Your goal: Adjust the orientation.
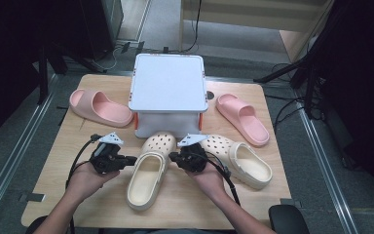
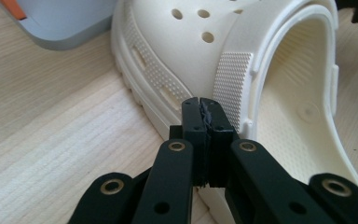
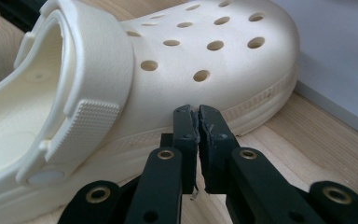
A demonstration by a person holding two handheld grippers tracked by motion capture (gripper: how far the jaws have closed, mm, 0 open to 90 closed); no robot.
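Flanking a cream clog at the near middle of the wooden table, the two hand-held grippers point at it from opposite sides with their jaws pressed together and nothing between them. In the high view the left gripper comes in from the clog's 9 o'clock side, its tips at or just beside the shoe's wall; whether they touch cannot be told. The right gripper comes in from 3 o'clock in the same way. In the left gripper view the clenched jaw tips sit close against the clog's ribbed side, next to the textured end of its heel strap. In the right gripper view the closed tips stand before the clog's side just below its perforated toe cap. The clog lies sole down, toe toward 12 o'clock and nearly reaching the grey lidded box that stands at the table's far middle. A second cream clog lies just to the right, at about 3 o'clock from the first, beyond the right gripper. One pink slide rests at 10 o'clock beside the box, and another pink slide rests at 2 o'clock on the box's other side.
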